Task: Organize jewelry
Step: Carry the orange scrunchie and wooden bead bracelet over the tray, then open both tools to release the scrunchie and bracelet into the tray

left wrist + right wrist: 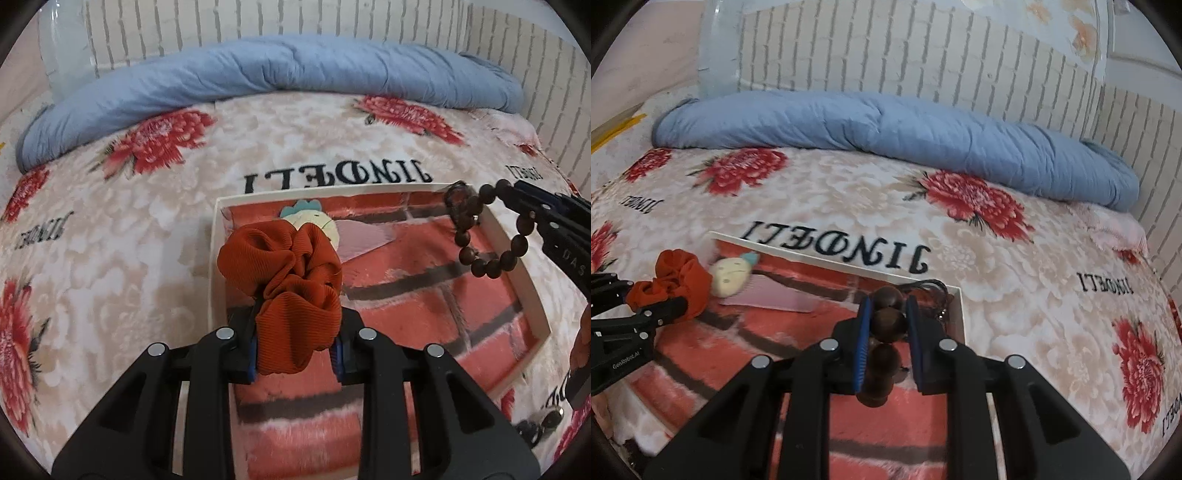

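- Jewelry first: the rust-orange scrunchie (pixel 291 291) is pinched tight in my left gripper (pixel 295 358), hanging over the near-left part of the white-rimmed box (pixel 212 266).
- My right gripper (pixel 886 325) is clamped on the dark wooden bead bracelet (pixel 884 347), held above the box's far-right corner.
- Both pieces are over the box, neither is down yet, as far as I can judge.
- Already lying inside, toward the far-left corner: a small plush turnip clip (pixel 730 275) and a pale pink comb (pixel 768 297) beside it.
- So I'd call this midway: two items stowed, two in my grip awaiting release.
- There's more to do, I reckon: a dark metallic trinket (pixel 539 424) lies on the floral blanket (pixel 129 258) off the box's near-right corner.
- Only the left view shows that trinket, and the bracelet's whole loop with its tassel dangling from my right tongs.
- Only the right view shows the beads squeezed between blue pads (pixel 863 332), and the comb's full length.
- The rolled blue quilt (pixel 886 129) lines the bed's far edge in both views.
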`<act>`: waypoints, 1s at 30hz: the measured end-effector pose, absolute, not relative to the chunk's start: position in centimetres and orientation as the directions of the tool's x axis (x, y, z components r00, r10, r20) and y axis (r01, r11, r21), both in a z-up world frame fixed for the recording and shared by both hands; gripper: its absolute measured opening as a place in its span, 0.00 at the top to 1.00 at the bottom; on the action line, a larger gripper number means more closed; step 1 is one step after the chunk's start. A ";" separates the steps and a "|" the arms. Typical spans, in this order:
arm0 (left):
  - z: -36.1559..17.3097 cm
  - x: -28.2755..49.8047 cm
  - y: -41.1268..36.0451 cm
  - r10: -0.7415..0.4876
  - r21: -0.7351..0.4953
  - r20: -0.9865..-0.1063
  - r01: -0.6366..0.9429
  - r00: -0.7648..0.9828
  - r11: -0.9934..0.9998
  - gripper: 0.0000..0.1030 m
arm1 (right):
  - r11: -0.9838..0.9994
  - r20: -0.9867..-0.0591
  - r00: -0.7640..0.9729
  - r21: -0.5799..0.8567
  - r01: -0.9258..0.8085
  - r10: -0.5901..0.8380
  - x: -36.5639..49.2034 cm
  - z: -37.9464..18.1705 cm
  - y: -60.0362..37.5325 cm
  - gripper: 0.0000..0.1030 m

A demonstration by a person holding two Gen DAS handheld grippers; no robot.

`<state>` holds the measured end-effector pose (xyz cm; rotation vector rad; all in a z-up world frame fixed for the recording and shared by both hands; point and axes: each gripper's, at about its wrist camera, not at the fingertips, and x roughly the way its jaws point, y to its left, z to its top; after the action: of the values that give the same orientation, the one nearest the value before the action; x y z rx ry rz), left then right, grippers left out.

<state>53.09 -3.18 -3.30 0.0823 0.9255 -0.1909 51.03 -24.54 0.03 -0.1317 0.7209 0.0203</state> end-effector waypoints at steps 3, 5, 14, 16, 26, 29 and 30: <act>-4.3 54.5 -3.4 -0.121 -0.009 -0.816 0.196 0.566 0.981 0.74 | 0.992 -0.675 0.737 -0.116 -0.052 -0.040 51.9 -1.1 -25.4 0.81; -4.8 55.2 -3.6 -0.115 -0.004 -0.825 0.197 0.553 0.980 0.74 | 0.993 -0.683 0.729 -0.113 -0.044 -0.045 52.3 -1.6 -25.9 0.81; -6.6 57.0 -3.9 -0.085 0.017 -0.867 0.201 0.491 0.979 0.72 | 0.997 -0.760 0.648 -0.080 -0.023 -0.046 53.9 -4.5 -27.4 0.81; -6.7 57.3 -3.8 -0.085 0.015 -0.868 0.198 0.488 0.980 0.71 | 0.996 -0.775 0.630 -0.090 -0.022 -0.056 54.3 -5.0 -27.4 0.81; -6.8 57.6 -3.8 -0.065 0.027 -0.869 0.179 0.490 0.983 0.59 | 0.997 -0.818 0.575 -0.060 -0.044 -0.024 54.8 -6.6 -27.2 0.80; -6.6 57.5 -3.6 -0.060 0.031 -0.869 0.174 0.492 0.984 0.49 | 0.997 -0.821 0.569 -0.070 -0.042 -0.034 54.4 -6.8 -27.2 0.79; -6.4 57.4 -3.7 -0.059 0.036 -0.866 0.178 0.497 0.983 0.47 | 0.997 -0.820 0.571 -0.072 -0.041 -0.036 54.3 -6.6 -27.3 0.71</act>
<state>57.39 -3.68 -6.43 0.1265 1.0415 -0.1439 54.27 -27.31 -6.64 -0.0864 0.9629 0.0024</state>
